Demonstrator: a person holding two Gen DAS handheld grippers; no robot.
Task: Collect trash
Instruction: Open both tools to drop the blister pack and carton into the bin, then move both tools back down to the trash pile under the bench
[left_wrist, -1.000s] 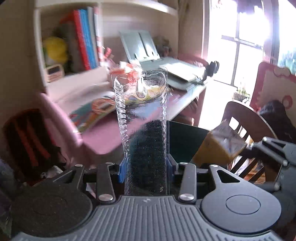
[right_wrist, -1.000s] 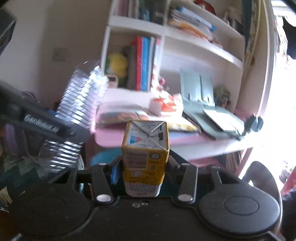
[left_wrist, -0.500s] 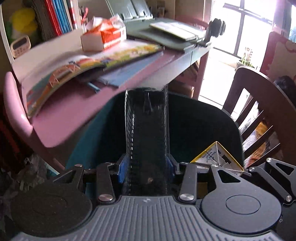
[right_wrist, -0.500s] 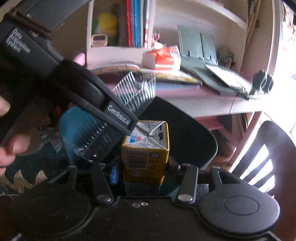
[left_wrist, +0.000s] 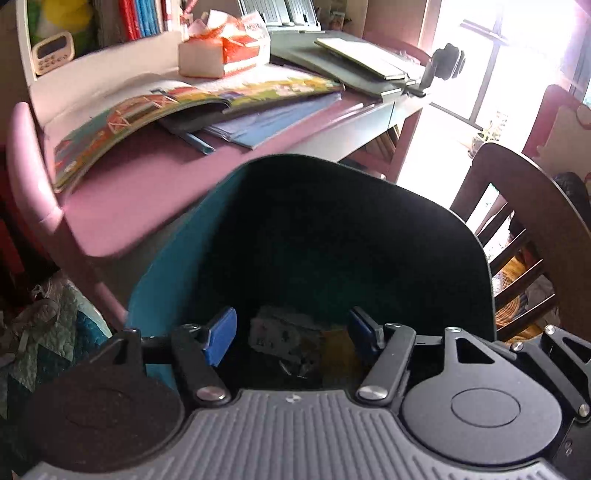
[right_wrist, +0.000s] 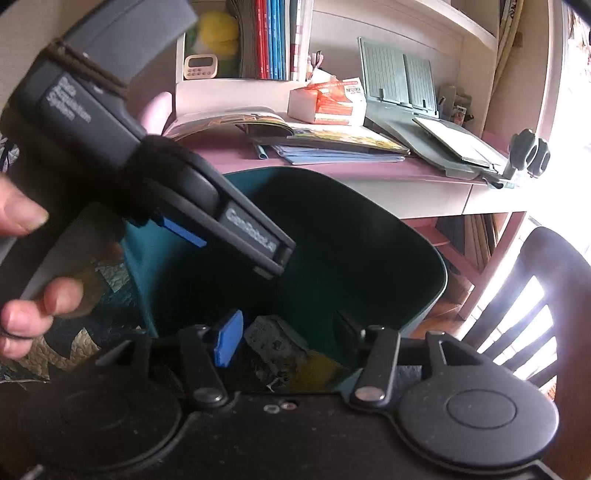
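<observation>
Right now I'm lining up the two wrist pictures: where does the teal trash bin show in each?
Left wrist view: the teal trash bin fills the centre, directly beyond the left gripper, whose jaws are opening with nothing between them.
Right wrist view: the bin sits centre to lower centre, beyond the right gripper, jaws likewise opening and empty.
Shared landmark: the orange and white tissue pack on the pink desk behind the bin.

A home study room: a pink worktop with picture books, bookshelves, a wooden chair.
</observation>
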